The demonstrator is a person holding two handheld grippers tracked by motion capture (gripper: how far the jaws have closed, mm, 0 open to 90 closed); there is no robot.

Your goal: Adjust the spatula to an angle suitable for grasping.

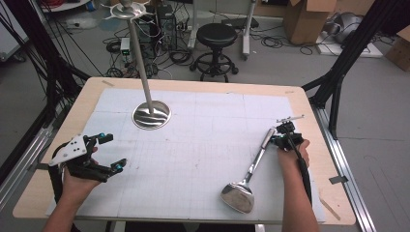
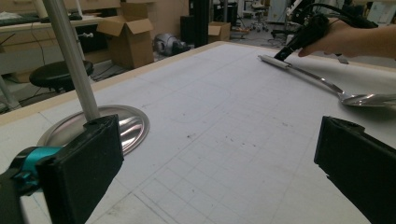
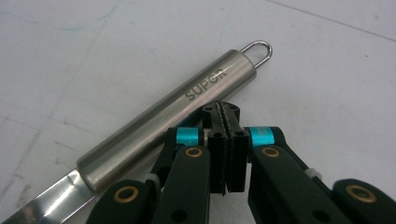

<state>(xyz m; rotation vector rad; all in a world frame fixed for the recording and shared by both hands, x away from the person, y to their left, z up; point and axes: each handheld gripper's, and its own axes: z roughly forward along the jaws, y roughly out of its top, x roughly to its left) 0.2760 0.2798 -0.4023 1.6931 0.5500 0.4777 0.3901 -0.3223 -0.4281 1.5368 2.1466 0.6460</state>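
Spoon [image 1: 249, 170] lies right of the stand [image 1: 151, 114]; the right gripper [image 3: 224, 122], jaws pressed together empty beside its handle, must reopen and straddle it. Left gripper [image 1: 110, 152] waits wide.

spoon [image 1: 249, 176]: brushed metal handle, glossy bowl | stand base [image 1: 151, 115]: shiny metal | table [image 1: 87, 99]: pale matt wood

the middle of the table [image 1: 203, 145] lies bare between the two hands, open from the near edge to the far edge. toward the far left corner a tall pole [image 1: 140, 63] rises from a round metal base [image 1: 151, 115], blocking passage there. near the right edge a long spoon [image 1: 251, 169] lies slanting toward the near edge.
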